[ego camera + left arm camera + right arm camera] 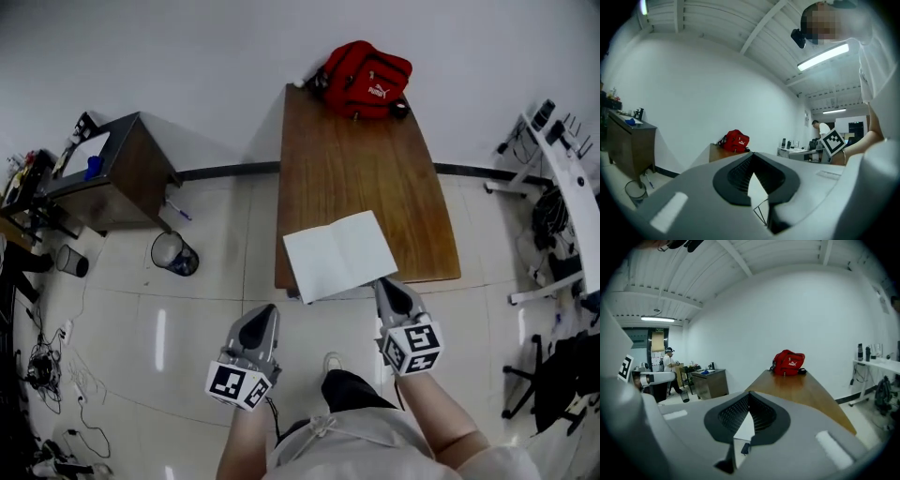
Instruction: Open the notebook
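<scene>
The notebook point(339, 255) lies flat on the near end of the brown table point(375, 169), a wide white face up and its left corner overhanging the front edge. My right gripper point(382, 283) is at the notebook's near right edge. Its jaws are shut, with white paper point(744, 427) showing between them. My left gripper point(266, 313) hangs over the floor, left of the table's front edge and short of the notebook. It is shut with nothing in it, and only pale floor point(754, 187) shows through the slit between its jaws.
A red backpack point(366, 79) sits at the table's far end against the wall. To the left are a dark cabinet point(117, 173) and a wire waste bin point(172, 251). A white rack point(562, 159) and a chair base point(534, 375) are on the right.
</scene>
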Demonstrator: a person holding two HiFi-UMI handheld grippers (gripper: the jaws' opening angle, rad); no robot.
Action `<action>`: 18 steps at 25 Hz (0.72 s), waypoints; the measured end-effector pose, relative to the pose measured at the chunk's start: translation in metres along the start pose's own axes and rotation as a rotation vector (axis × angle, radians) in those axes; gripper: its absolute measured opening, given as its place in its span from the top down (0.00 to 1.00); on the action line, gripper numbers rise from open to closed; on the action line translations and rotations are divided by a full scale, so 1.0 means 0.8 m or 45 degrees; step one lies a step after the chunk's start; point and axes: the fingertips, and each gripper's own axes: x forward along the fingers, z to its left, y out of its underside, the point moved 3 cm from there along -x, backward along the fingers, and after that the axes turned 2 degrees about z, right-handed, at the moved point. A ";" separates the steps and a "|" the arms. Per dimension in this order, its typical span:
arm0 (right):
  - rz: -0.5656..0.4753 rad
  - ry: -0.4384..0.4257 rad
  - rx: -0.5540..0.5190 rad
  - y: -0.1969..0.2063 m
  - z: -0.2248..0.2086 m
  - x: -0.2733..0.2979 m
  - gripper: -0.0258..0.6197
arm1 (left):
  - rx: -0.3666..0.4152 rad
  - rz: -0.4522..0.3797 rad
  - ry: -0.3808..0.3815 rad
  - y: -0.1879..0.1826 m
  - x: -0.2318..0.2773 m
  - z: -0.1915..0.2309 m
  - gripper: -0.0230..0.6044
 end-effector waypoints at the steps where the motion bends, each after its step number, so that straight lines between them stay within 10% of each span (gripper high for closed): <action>1: -0.024 0.030 0.000 -0.003 -0.006 -0.020 0.95 | 0.010 -0.009 0.025 -0.007 -0.003 -0.012 0.97; 18: -0.137 0.187 0.064 0.051 0.077 -0.297 0.95 | 0.070 -0.120 0.234 -0.030 -0.200 -0.173 0.97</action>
